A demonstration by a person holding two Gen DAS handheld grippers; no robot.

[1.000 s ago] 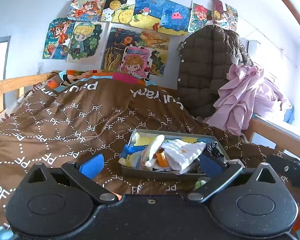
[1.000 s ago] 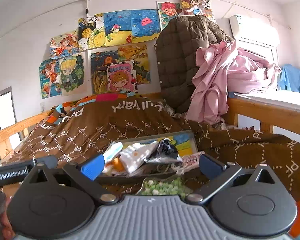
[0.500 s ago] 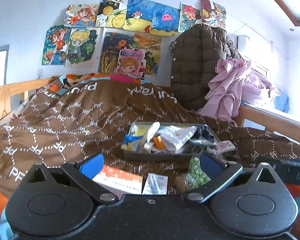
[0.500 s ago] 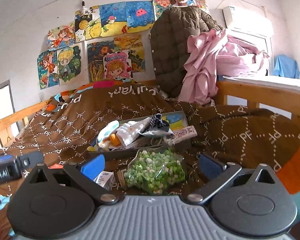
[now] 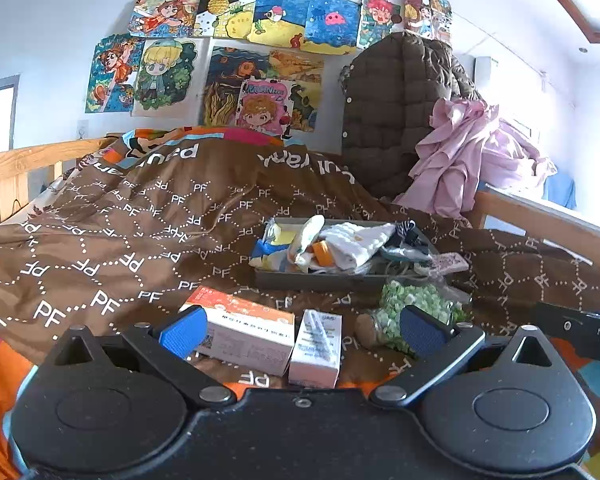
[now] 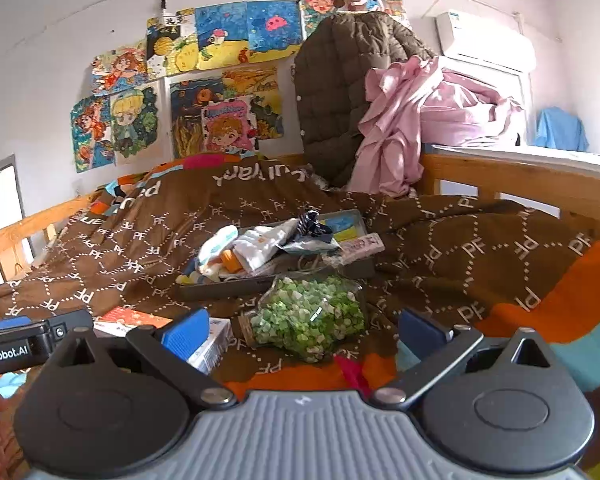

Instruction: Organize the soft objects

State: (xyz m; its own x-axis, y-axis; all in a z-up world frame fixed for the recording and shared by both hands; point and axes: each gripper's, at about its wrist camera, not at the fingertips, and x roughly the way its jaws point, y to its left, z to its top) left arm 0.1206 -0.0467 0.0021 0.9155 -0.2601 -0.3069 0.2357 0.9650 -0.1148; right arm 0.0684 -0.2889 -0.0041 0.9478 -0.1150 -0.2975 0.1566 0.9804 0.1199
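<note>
Both held back off the bed's near edge, left gripper (image 5: 300,330) and right gripper (image 6: 304,330) spread wide, empty; soft cloths heaped in grey tray (image 5: 320,280) mid-blanket (image 5: 120,240), bag of green bits (image 6: 312,316), possibly sweets, just before it, within reach

Cartoon drawings (image 5: 236,60) cover the wall above a quilted brown coat (image 5: 396,108).

A wooden-railed bed (image 5: 40,158) stood under a white wall (image 5: 52,12) papered with cartoon drawings (image 5: 228,60). An air conditioner (image 6: 484,40) hung right of them, daylight washing it pale.
</note>
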